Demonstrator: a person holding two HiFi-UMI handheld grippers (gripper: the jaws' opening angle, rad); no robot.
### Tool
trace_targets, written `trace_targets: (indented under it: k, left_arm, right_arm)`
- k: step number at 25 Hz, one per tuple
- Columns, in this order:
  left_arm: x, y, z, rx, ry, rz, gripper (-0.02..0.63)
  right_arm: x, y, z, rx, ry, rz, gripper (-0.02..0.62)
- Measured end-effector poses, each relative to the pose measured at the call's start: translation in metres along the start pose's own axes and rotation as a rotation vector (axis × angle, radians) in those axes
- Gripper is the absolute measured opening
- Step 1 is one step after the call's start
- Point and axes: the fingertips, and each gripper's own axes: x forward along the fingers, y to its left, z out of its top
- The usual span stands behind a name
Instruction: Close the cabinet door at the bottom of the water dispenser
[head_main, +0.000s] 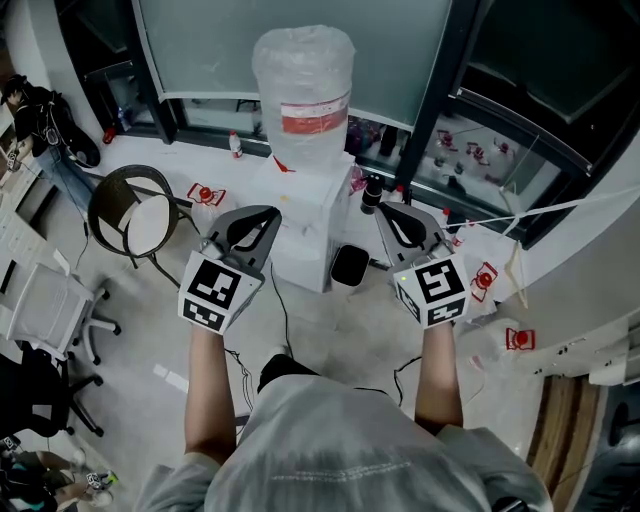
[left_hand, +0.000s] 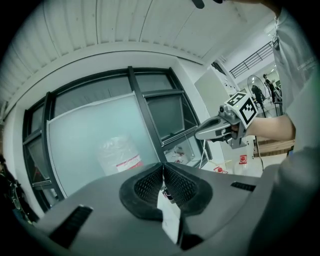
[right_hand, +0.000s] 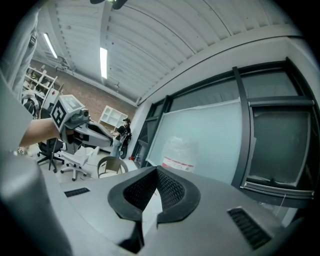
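Observation:
The white water dispenser (head_main: 300, 215) stands on the floor ahead of me, with a clear bottle (head_main: 303, 85) upside down on top. From above its lower front is steeply foreshortened, and I cannot make out the cabinet door. My left gripper (head_main: 268, 213) is held in the air in front of the dispenser's left side, shut and empty. At the dispenser's right, my right gripper (head_main: 384, 210) is also shut and empty. In the left gripper view the jaws (left_hand: 163, 165) meet below the bottle (left_hand: 120, 155). The right gripper view shows the closed jaws (right_hand: 156, 170) under the bottle (right_hand: 179, 152).
A small black bin-like thing (head_main: 350, 265) sits on the floor right of the dispenser. A round chair (head_main: 135, 220) stands to the left, with an office chair (head_main: 50, 305) nearer. Dark-framed windows (head_main: 300, 50) are behind, and bottles and clutter lie along the wall.

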Motion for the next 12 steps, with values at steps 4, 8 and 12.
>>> trace_targets:
  k: [4, 8, 12]
  left_arm:
    - [-0.002, 0.001, -0.005, -0.007, 0.011, 0.006, 0.025]
    - [-0.003, 0.002, -0.012, -0.019, 0.029, 0.012, 0.025]
    - [-0.003, 0.005, -0.022, -0.034, 0.044, 0.015, 0.025]
  right_arm:
    - [0.002, 0.001, -0.005, 0.003, 0.008, 0.01, 0.028]
    - [0.006, 0.006, -0.011, 0.007, 0.021, 0.028, 0.028]
    - [0.012, 0.009, -0.017, 0.004, 0.033, 0.044, 0.028]
